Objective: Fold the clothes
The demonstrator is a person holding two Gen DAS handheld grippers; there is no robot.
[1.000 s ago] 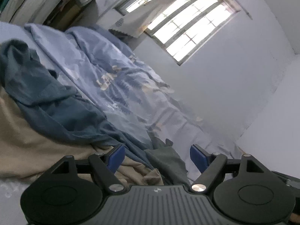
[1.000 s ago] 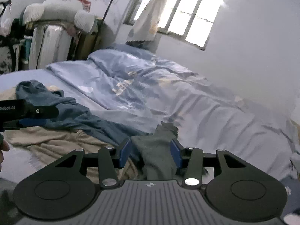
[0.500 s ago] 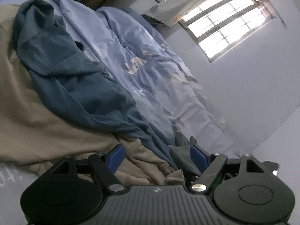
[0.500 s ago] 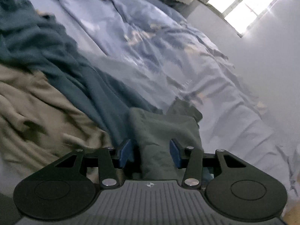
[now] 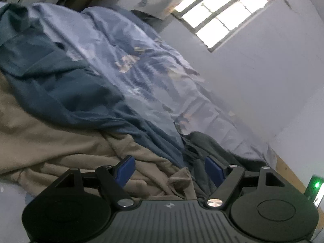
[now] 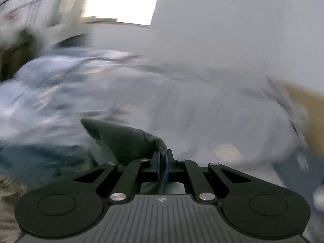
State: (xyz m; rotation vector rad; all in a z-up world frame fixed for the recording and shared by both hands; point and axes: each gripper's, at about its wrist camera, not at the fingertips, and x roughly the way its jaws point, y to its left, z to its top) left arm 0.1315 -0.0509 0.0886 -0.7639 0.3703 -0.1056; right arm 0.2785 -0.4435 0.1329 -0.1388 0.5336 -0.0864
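Observation:
A heap of clothes lies on the bed: a beige garment (image 5: 60,141), a teal-blue garment (image 5: 56,85) over it, and a dark grey-green garment (image 5: 210,147) at the right. My left gripper (image 5: 170,169) hangs open just above the beige folds, with nothing between its blue pads. In the right wrist view, my right gripper (image 6: 162,158) is shut on an edge of the dark grey-green garment (image 6: 125,137), which stretches up and left from the pads. That view is heavily blurred by motion.
A light blue duvet (image 5: 141,64) covers the bed behind the clothes. A barred window (image 5: 220,10) sits in the white wall beyond. A wooden bed edge (image 5: 287,170) shows at the right, and a green light (image 5: 316,185) glows near it.
My right gripper has shut on the dark grey-green garment and swung sharply, blurring its view. My left gripper has dropped lower toward the clothes heap and stays open.

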